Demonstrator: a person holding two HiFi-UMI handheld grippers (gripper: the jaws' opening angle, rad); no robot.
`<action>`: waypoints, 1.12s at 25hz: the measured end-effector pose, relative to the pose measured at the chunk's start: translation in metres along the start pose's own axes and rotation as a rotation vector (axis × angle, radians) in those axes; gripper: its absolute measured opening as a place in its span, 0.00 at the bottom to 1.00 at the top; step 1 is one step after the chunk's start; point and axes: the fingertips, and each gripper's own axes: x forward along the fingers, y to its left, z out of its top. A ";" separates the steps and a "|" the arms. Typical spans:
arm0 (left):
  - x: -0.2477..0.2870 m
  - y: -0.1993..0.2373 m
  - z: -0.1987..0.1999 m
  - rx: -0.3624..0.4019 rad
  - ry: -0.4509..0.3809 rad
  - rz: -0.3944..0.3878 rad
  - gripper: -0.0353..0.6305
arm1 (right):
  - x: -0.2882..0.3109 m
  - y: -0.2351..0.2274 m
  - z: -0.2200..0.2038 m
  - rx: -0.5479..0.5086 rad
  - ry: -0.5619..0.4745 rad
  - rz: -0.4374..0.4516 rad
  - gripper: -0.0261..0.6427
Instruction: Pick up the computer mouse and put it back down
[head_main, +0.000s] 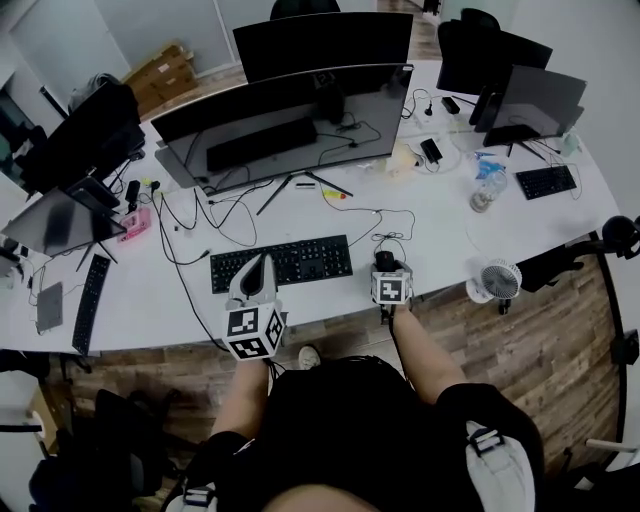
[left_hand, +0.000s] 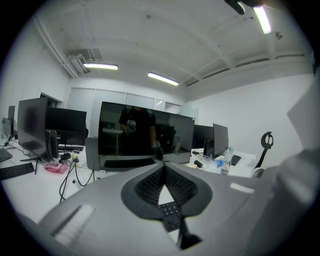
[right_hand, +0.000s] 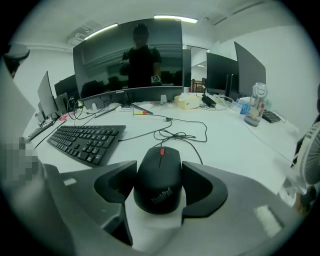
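Observation:
A black computer mouse (right_hand: 159, 180) with a red scroll wheel sits between the jaws of my right gripper (right_hand: 159, 167), and both pads press its sides. It is low over the white desk (right_hand: 240, 145); I cannot tell whether it touches. In the head view the mouse (head_main: 385, 261) is just right of the black keyboard (head_main: 282, 263), under the right gripper (head_main: 386, 268). Its cable (right_hand: 185, 132) coils ahead of it. My left gripper (head_main: 260, 265) hovers over the keyboard's left half, and its jaws (left_hand: 164, 167) are shut on nothing.
A wide curved monitor (head_main: 290, 115) stands behind the keyboard, with cables trailing across the desk. A small white fan (head_main: 497, 280) is at the desk's front edge on the right. A water bottle (head_main: 487, 190) and more monitors stand further right. Another keyboard (head_main: 88, 302) lies at the left.

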 end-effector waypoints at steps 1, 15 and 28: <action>-0.002 0.000 -0.001 -0.001 0.001 0.002 0.13 | -0.004 0.002 0.000 -0.002 0.009 0.000 0.44; 0.004 -0.020 0.003 -0.004 -0.013 -0.053 0.13 | -0.182 0.021 0.196 0.010 -0.704 0.059 0.03; 0.011 -0.030 0.027 -0.003 -0.072 -0.094 0.13 | -0.283 0.036 0.245 -0.060 -0.911 0.053 0.03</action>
